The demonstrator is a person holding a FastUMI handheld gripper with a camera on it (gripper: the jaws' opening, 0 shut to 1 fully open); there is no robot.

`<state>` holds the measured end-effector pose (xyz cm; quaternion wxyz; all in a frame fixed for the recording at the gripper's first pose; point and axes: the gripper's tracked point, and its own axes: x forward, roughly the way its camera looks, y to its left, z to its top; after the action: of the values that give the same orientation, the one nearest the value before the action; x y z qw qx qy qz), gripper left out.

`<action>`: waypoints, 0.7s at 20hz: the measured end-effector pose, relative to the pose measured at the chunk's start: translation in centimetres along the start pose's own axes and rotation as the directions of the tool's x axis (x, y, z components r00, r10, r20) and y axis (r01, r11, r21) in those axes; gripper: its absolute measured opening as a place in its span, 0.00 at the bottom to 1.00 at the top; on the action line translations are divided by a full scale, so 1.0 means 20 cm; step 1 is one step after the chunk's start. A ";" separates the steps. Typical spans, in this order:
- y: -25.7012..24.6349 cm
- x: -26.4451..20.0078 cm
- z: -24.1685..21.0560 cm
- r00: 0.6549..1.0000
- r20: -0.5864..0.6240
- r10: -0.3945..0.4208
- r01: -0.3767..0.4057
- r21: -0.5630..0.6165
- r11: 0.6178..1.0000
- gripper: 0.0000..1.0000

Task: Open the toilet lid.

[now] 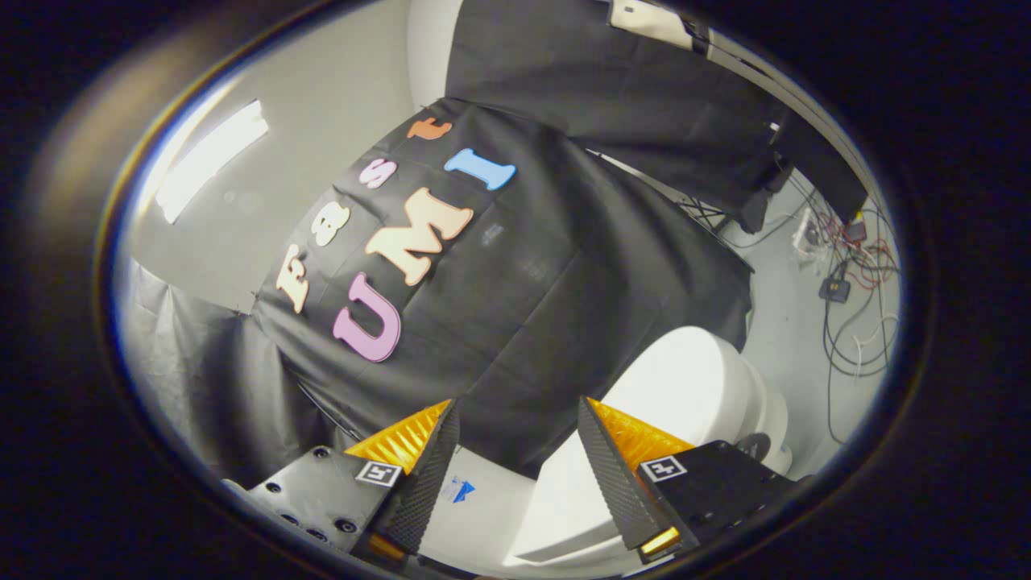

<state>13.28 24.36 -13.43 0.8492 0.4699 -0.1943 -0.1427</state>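
Note:
A white toilet with its lid shows tilted, to the right of and beyond my right finger. Its white tank lies low between the fingers, with a small blue sticker on it. I cannot tell from this angle how far the lid is raised. My gripper stands open, its orange and black fingers wide apart with nothing between them. The right finger overlaps the toilet's near edge in the view; whether it touches is unclear.
Black cloth hangs straight ahead beyond the fingers. Loose cables and small boxes lie on the pale floor past the toilet. A bright ceiling light glows off to the left.

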 end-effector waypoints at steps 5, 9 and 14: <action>-0.06 -0.08 -0.10 0.998 0.057 -0.039 0.030 0.146 0.989 0.92; -0.16 -0.19 -0.22 0.993 0.068 -0.092 0.073 0.248 0.966 0.92; -0.26 -0.25 -0.37 0.986 0.059 -0.158 0.128 0.341 0.931 0.91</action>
<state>11.95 29.32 -22.47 0.7349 0.6141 -0.2172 -0.1889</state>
